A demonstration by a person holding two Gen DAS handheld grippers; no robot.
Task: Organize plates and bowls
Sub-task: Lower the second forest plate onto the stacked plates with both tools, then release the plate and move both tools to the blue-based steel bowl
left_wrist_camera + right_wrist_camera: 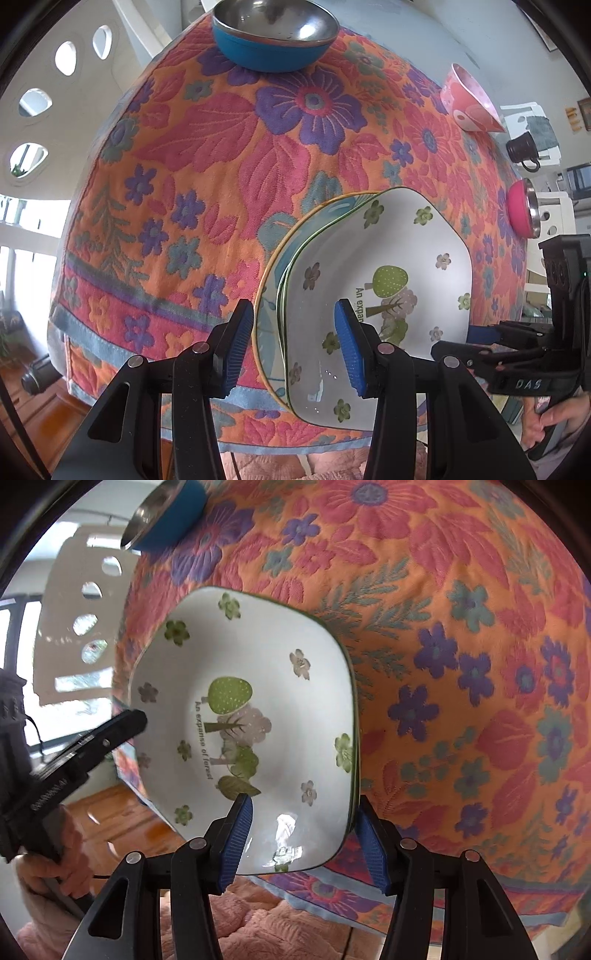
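White plate (388, 240) with the forest print sits on top of the lower plates (325, 212) (a green-rimmed one and a teal one with a yellow rim, count unclear). The stack is at the near edge of the table (184, 184), on the flowered cloth, and in the right wrist view its near corner seems to hang over the edge.

Left gripper (293, 321) straddles the stack's left rim, one pad outside and one over the plate's inside. There is a gap on both sides, so it is released and not clamping. Right gripper (304, 812) does the same on the opposite rim: the outer pad is just beside the edge, the inner pad is clear of the surface, and nothing is grasped.

Risks, as I judge them:
- Glazed, sloped rim, so a pad closing on it could slide off. The plate would then drop back and chip, or skid off the near edge.
- The left jaws span the whole stack's rim. Closing there may catch the lower plates too and drag them along or tilt them.
- If one side closes or lifts before the other, the white plate pivots and could shove the stack toward the edge.
- The cloth could bunch under a dragged plate.

Blue bowl (275, 40), tipped patterned bowl (469, 99) and pink bowl (522, 212) are well apart from the stack and not sorted yet, so there is little collision risk here.
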